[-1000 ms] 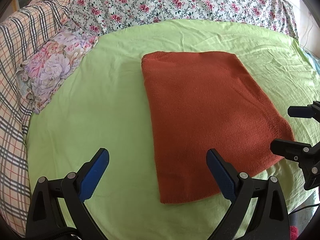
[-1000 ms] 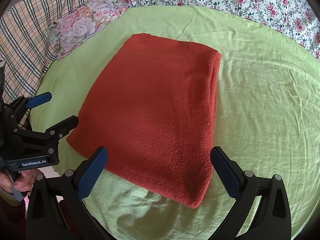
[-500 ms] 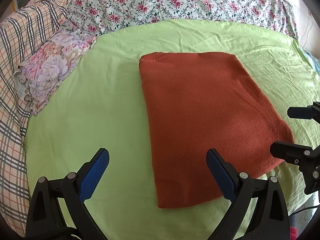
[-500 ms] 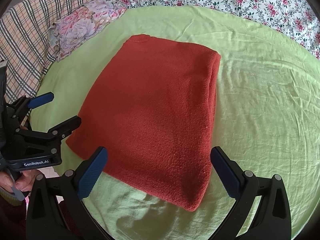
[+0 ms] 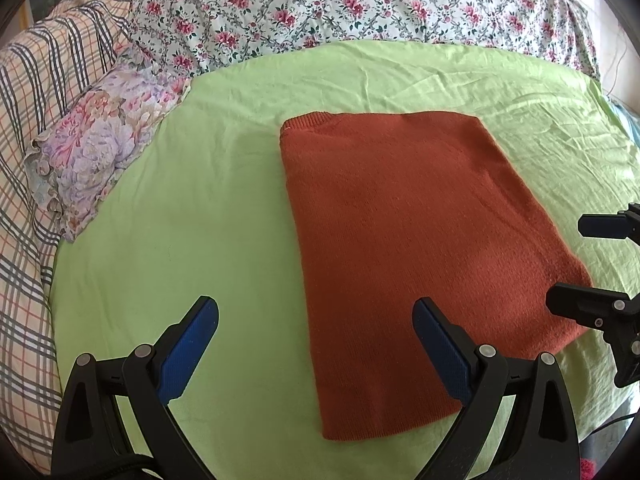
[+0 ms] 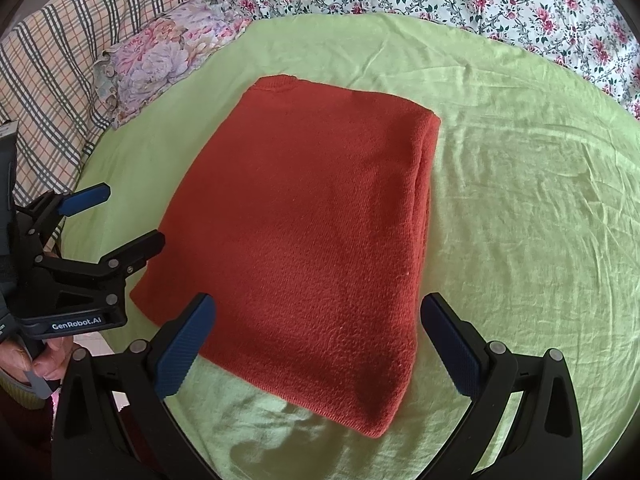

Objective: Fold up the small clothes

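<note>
A rust-orange knit garment (image 5: 408,240) lies folded into a flat rectangle on the green sheet (image 5: 208,216); it also shows in the right wrist view (image 6: 304,232). My left gripper (image 5: 316,344) is open and empty, held above the garment's near left corner. My right gripper (image 6: 318,340) is open and empty, above the garment's near edge. Each gripper shows in the other's view, the right one (image 5: 596,264) at the garment's right corner, the left one (image 6: 116,220) at its left corner.
A floral pillow (image 5: 96,152) and a plaid blanket (image 5: 28,128) lie at the left. A rose-print quilt (image 5: 360,4) runs along the back. The sheet's near edge (image 6: 280,440) is rumpled.
The left wrist view has shifted slightly, so the garment sits a little lower and further left in it. Both grippers stay open and the garment has not changed shape.
</note>
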The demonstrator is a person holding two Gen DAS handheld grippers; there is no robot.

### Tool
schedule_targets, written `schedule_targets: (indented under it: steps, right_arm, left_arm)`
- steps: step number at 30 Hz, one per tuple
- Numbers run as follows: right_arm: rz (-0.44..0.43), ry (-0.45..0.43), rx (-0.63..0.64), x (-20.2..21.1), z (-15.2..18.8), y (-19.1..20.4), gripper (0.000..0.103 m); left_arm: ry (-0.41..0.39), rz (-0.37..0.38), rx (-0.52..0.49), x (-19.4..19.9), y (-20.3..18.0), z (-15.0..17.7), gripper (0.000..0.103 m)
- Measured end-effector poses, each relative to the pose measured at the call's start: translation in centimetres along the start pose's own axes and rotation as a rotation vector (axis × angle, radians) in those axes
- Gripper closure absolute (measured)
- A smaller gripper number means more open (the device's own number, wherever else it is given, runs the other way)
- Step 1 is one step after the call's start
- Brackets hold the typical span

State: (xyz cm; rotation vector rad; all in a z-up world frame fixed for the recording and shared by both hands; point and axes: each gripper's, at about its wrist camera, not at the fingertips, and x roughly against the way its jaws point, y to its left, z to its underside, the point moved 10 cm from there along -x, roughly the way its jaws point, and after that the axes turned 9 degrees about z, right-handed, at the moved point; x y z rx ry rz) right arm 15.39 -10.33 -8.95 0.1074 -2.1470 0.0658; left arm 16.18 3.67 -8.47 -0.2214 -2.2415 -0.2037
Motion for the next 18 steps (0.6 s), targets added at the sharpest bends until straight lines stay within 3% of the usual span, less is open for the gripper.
schedule_targets:
  steps: [18]
  right_arm:
    - [-0.013,0.019,-0.027,-1.8,-1.7,-2.4,0.001]
  left_arm:
    - [0.033,-0.021,0.009,-1.6,1.2,-0.7,0.005]
